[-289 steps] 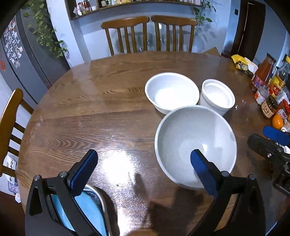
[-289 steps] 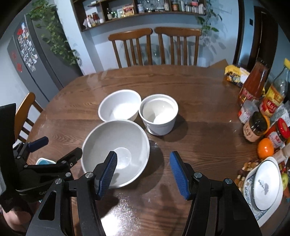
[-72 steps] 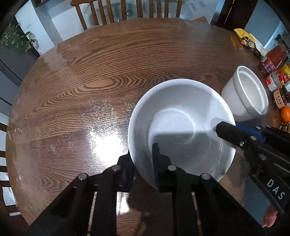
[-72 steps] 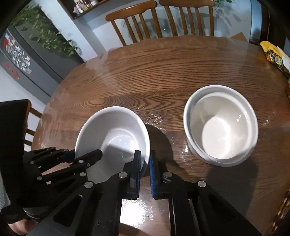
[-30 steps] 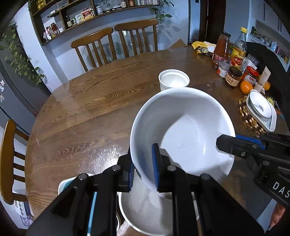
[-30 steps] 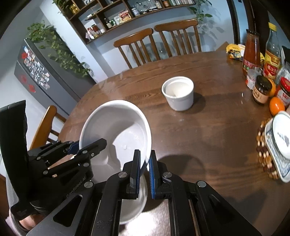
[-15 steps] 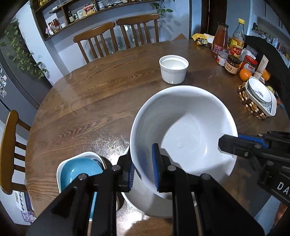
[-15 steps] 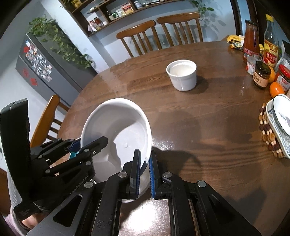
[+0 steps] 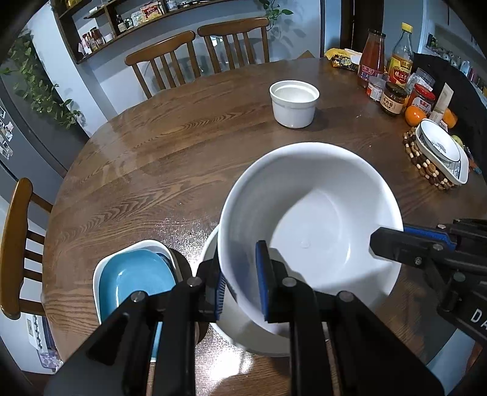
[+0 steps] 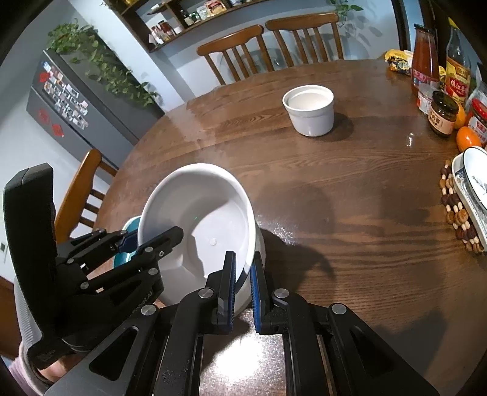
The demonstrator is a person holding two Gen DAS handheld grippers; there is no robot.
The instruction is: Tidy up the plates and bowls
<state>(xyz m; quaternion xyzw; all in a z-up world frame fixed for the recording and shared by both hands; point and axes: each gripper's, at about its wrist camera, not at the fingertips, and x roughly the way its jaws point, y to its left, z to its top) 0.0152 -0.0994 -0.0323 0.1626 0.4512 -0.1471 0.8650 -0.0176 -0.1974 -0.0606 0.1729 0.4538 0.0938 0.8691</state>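
Wide white bowl (image 9: 307,213) pinched at its rim by both tools, left tool (image 9: 240,284) at its 7 o'clock, right tool (image 10: 242,275) at its 3 o'clock, held tilted over a second white bowl (image 9: 213,243) on the tabletop (image 9: 152,158), blue dish (image 9: 134,280) at 9 o'clock, small white pot (image 9: 293,102) at 12 o'clock.

**A family dining room, plain as day**

This was a home, no question. A round wooden table (image 9: 170,158) filled the room, with wooden chairs (image 9: 194,51) drawn up around it. Sauce bottles (image 10: 424,58), jars (image 10: 443,114) and an orange (image 10: 468,138) crowded one edge beside a beaded trivet (image 9: 426,164). A wall shelf (image 10: 188,15) carried more jars and packets, a leafy plant (image 10: 103,67) trailed down, and a grey fridge (image 10: 61,103) wore photos and magnets.
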